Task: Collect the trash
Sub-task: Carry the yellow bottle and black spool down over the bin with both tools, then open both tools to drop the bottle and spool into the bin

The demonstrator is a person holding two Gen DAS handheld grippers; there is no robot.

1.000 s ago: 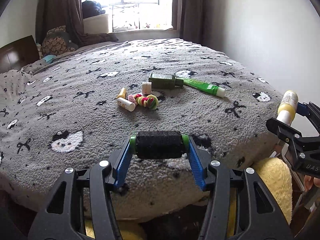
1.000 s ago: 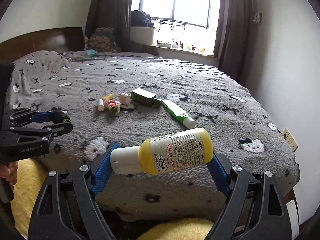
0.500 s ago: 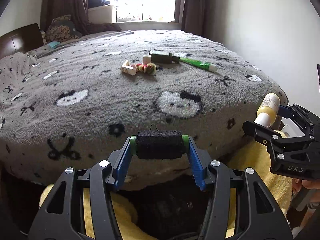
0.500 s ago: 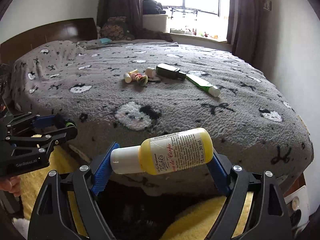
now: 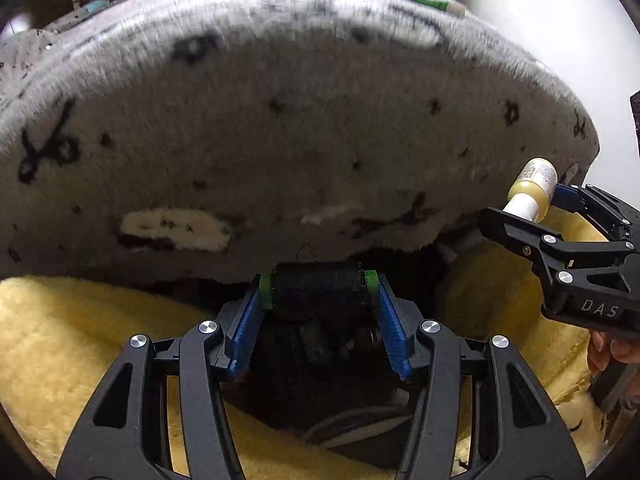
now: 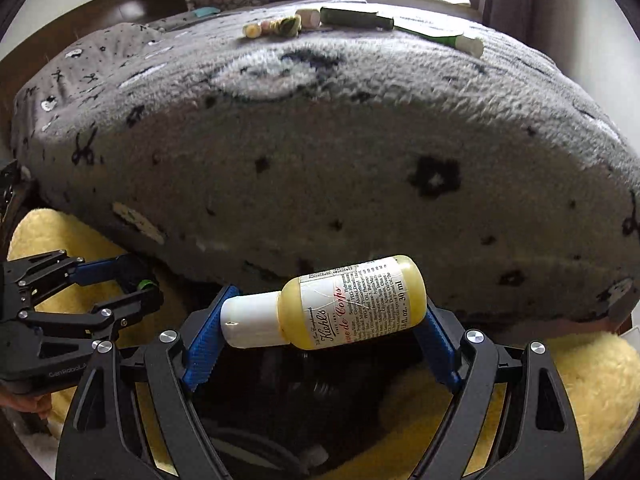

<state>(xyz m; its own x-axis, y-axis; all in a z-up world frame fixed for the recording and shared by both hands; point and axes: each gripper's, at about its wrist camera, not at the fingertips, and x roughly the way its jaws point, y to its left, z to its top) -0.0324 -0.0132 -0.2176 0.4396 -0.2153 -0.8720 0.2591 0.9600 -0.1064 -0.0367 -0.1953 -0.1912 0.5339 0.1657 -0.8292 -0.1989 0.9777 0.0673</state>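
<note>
Left tongs [image 5: 319, 292]: clamped on black thread spool [image 5: 318, 289]. Right tongs [image 6: 324, 320]: clamped on yellow lotion bottle [image 6: 328, 305]. Both held low beside grey patterned bed [image 6: 320, 152], over yellow fleece rug [image 5: 80, 332]. Bed top: green tube [image 6: 440, 38], dark bottle [image 6: 352, 17].

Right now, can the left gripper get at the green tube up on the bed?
Probably not. The left gripper is shut on a black spool and sits low beside the bed's draped blanket; the green tube lies on top, farther back.
</note>
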